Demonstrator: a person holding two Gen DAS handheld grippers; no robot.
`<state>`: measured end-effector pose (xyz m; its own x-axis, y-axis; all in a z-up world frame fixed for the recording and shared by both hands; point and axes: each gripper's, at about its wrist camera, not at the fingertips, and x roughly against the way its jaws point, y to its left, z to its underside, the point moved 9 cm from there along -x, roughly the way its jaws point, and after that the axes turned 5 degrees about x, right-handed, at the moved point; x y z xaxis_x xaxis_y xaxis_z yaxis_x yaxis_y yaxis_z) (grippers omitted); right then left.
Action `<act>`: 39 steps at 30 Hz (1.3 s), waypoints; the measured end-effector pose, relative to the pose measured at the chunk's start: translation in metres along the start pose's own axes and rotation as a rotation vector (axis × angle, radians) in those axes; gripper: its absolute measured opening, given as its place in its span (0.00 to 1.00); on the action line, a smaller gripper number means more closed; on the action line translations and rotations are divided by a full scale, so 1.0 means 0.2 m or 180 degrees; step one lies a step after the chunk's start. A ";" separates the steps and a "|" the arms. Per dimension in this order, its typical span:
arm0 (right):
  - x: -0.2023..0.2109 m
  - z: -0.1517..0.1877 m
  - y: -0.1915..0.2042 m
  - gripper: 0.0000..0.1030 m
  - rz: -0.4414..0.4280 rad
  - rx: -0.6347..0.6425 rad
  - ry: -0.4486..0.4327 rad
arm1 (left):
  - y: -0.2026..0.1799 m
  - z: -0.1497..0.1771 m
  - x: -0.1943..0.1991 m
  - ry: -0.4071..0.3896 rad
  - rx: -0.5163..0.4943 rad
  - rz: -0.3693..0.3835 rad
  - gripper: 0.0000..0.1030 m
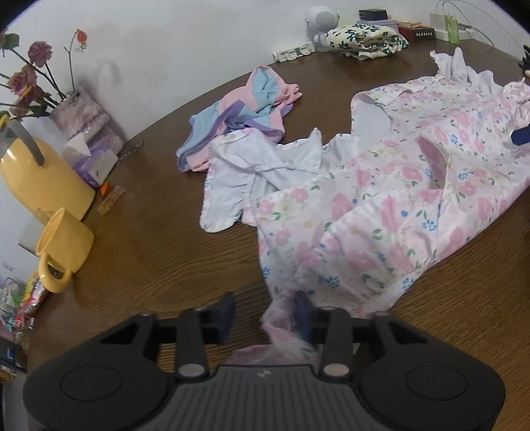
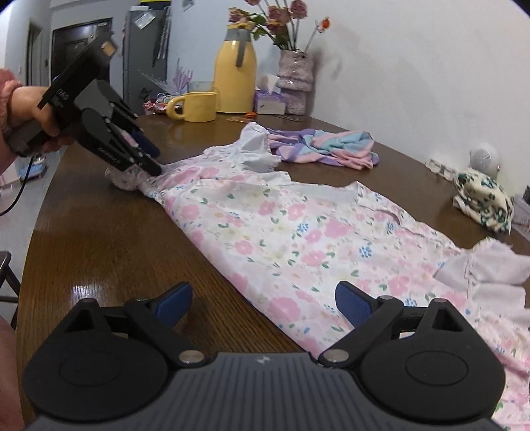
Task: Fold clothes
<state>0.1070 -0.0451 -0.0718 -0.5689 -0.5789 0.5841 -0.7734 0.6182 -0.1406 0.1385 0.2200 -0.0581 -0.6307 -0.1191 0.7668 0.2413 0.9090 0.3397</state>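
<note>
A pink floral dress point(image 1: 397, 205) with white sleeves lies spread across the brown wooden table point(image 1: 149, 232). My left gripper point(image 1: 265, 316) is low over one bunched corner of it. Its jaws stand apart; the fabric rests against the right pad point(image 1: 303, 318) and the left pad is clear of it. The right wrist view shows a hand holding that left gripper point(image 2: 150, 159) over the same bunched end of the dress point(image 2: 281, 238). My right gripper point(image 2: 265, 305) is open at the near hem, with the fabric edge lying between its fingers and neither pad pressing on it.
A pastel striped garment point(image 1: 238, 119) lies crumpled behind the dress, and a cream floral bundle point(image 1: 364, 39) sits by a white speaker point(image 1: 321, 20). A yellow jug point(image 1: 39, 179), yellow mug point(image 1: 63, 245), tissue box point(image 1: 96, 159) and flower vase point(image 1: 79, 112) stand at the left.
</note>
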 end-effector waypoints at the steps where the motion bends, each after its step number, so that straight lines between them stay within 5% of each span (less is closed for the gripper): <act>1: 0.01 0.00 -0.01 0.92 -0.0020 -0.0030 -0.0026 | 0.01 0.00 0.02 -0.0034 0.0006 -0.0020 0.45; 9: 0.17 -0.04 -0.16 0.92 0.0088 -0.0206 -0.0165 | 0.08 -0.12 0.31 -0.0546 0.0188 -0.0213 0.62; 13: 0.25 -0.04 -0.33 0.92 0.0271 -0.0235 -0.0122 | -0.03 -0.27 0.41 -0.0828 0.0198 0.0015 0.79; 18: 0.30 -0.11 -0.57 0.92 0.0530 -0.0044 -0.0015 | -0.25 -0.53 0.42 -0.1028 -0.0045 0.0302 0.79; 27: 0.17 -0.22 -1.06 0.92 0.0738 0.0470 0.0434 | -0.51 -0.99 -0.01 -0.0698 -0.0621 0.0692 0.78; 30: 0.06 -0.22 -1.14 0.88 0.0540 0.0605 0.0560 | -0.58 -1.07 -0.18 -0.0515 -0.0830 0.0885 0.68; 34: -0.10 -0.21 -1.24 0.68 0.0124 0.0563 0.0784 | -0.67 -1.13 -0.35 -0.0284 -0.1091 0.1068 0.58; 39: -0.25 -0.16 -1.33 0.66 -0.0306 0.0524 0.1060 | -0.75 -1.15 -0.48 -0.0156 -0.1420 0.1379 0.53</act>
<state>0.3497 -0.1633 -0.0370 -0.3906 -0.4088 0.8248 -0.8687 0.4602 -0.1833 0.3328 0.0041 -0.0578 -0.4372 0.2512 0.8636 0.7610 0.6151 0.2063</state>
